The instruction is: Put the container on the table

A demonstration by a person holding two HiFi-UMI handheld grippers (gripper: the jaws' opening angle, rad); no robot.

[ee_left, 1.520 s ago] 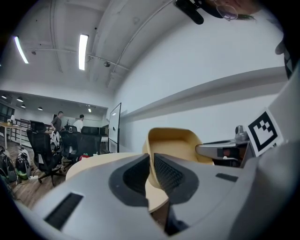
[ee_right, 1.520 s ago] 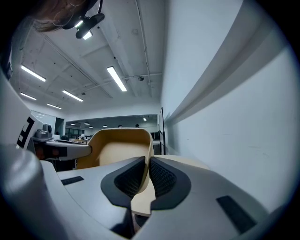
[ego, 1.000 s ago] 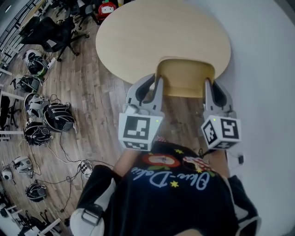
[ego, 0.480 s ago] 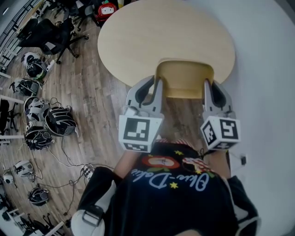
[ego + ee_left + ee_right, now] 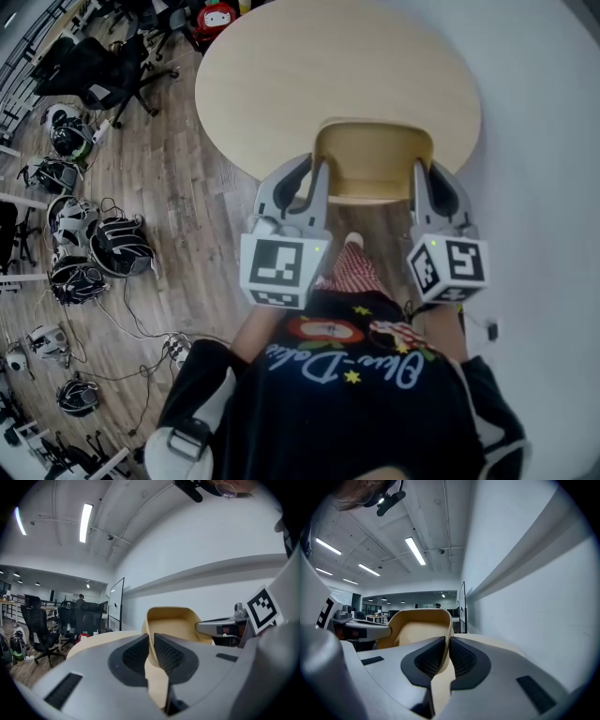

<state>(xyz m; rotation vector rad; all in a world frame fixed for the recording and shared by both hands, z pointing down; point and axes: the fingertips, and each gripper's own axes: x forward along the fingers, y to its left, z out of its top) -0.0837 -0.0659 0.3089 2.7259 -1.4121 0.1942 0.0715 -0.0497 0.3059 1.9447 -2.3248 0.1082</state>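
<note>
L tool [image 5: 317, 176] and R tool [image 5: 421, 178] are each clamped on a side wall of the container [image 5: 375, 159]. In both gripper views the ribbed pads pinch the thin tan wall w/ no gap (L tool [image 5: 151, 641], R tool [image 5: 446, 644]).

Table [image 5: 309, 75]: round, pale wood top, straight ahead of both tools, w/ bare surface beyond the tips.

Container: sits between the two tools and just fwd of them, carried off the floor. From the head view its far end seems to overlap the table's near edge; can't tell if it's touching the top yet, prob. not.

Handling, my read: a thin moulded tub, likely light and smooth, so it could slide in the pads. The walls look like they'd flex if squeezed harder. Not fragile-looking. Opposite side walls near the rim, as gripped now, seem the best hold, since it keeps the tub level.

Contents: the inside shows bare in every view, so empty as far as visible (container [image 5: 171, 620], [image 5: 417, 625]).
</note>
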